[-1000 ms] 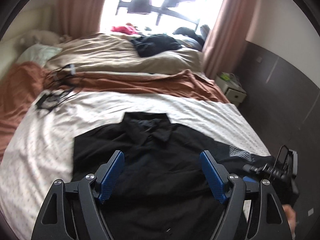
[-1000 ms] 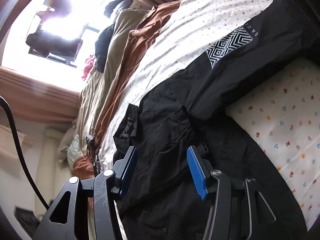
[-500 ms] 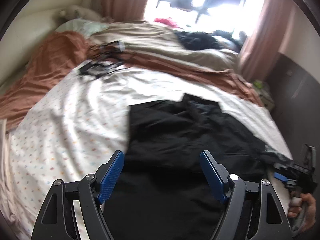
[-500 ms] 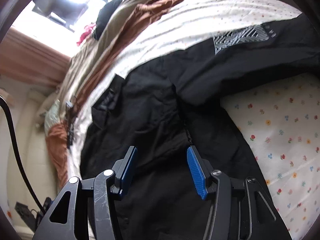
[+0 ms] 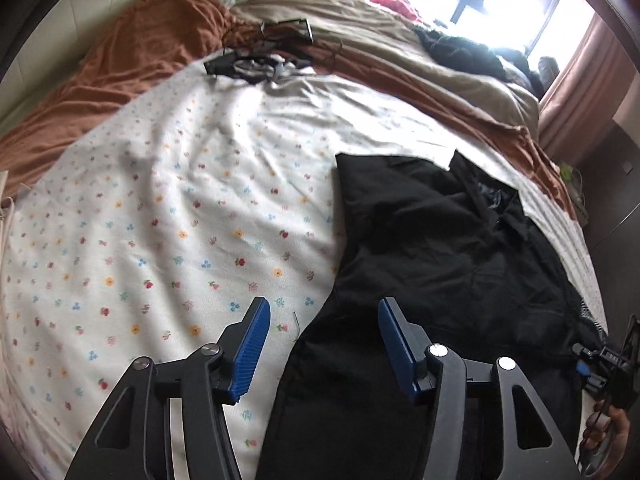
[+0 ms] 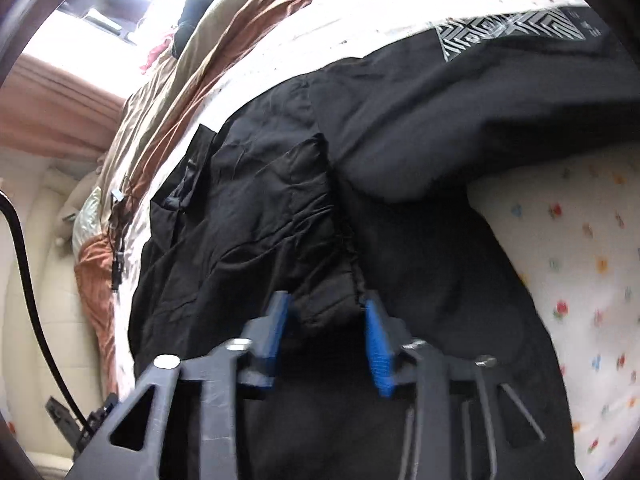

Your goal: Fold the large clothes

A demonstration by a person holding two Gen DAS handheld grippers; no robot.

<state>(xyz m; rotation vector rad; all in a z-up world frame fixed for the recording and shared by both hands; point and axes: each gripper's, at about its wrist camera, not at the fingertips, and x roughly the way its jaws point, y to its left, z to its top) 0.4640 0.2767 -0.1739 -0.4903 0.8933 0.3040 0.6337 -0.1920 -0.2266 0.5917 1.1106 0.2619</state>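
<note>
A large black shirt (image 5: 432, 248) lies spread on the flowered white sheet (image 5: 168, 216) of a bed. My left gripper (image 5: 324, 324) is open and hovers over the shirt's left edge, one finger over the sheet, one over the cloth. In the right wrist view the shirt (image 6: 280, 200) fills the middle, and a sleeve with a white geometric print (image 6: 508, 28) lies at the upper right. My right gripper (image 6: 326, 320) has its blue pads close on either side of a fold of black cloth. It also shows at the far right of the left wrist view (image 5: 604, 364).
A rust-brown blanket (image 5: 132, 52) and a beige duvet (image 5: 400, 52) lie across the far half of the bed. Tangled cables and dark small items (image 5: 260, 60) rest near the blanket. Dark clothes (image 5: 460, 52) lie by the bright window. A dark wall panel (image 5: 616, 184) runs along the right.
My left gripper has swung left, from over the shirt's middle to its left edge. My right gripper has dropped onto the shirt and its jaws have narrowed around a fold.
</note>
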